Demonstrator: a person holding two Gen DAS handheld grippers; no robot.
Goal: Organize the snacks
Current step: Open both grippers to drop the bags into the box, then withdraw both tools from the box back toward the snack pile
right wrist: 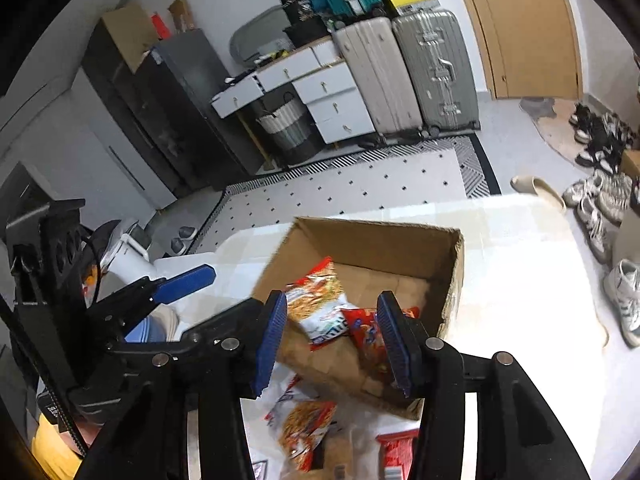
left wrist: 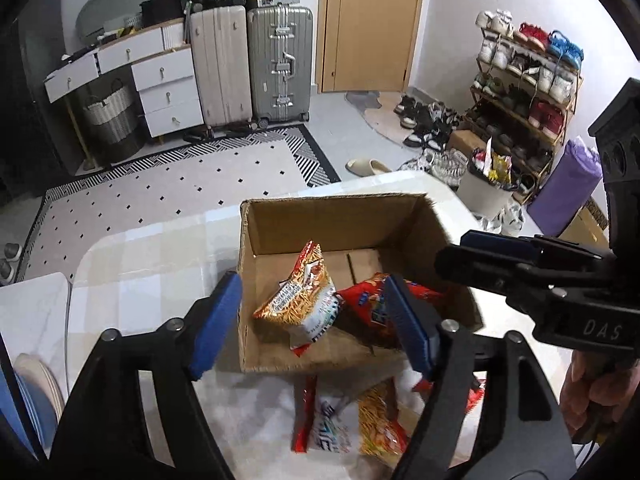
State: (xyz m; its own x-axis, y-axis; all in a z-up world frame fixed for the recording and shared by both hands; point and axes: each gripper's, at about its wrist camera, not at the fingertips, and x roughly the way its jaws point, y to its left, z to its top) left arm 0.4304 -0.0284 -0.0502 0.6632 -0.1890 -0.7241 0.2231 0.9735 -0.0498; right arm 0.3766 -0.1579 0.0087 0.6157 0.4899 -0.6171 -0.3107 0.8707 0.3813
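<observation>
Nothing is held between the parted pads of the left gripper (left wrist: 312,324), and the right gripper (right wrist: 332,340) is likewise seen open and empty. Both are poised over the cardboard box (left wrist: 340,216), where two snack bags (left wrist: 304,300) are lying; more packets (left wrist: 376,420) are left on the table (left wrist: 140,264) beside it.

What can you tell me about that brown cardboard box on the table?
The brown cardboard box is plain corrugated board, open at the top, standing upright on the pale checked tablecloth. Inside lie an orange-and-white snack bag leaning against a red snack bag. More packets lie on the table in front of it.
</observation>
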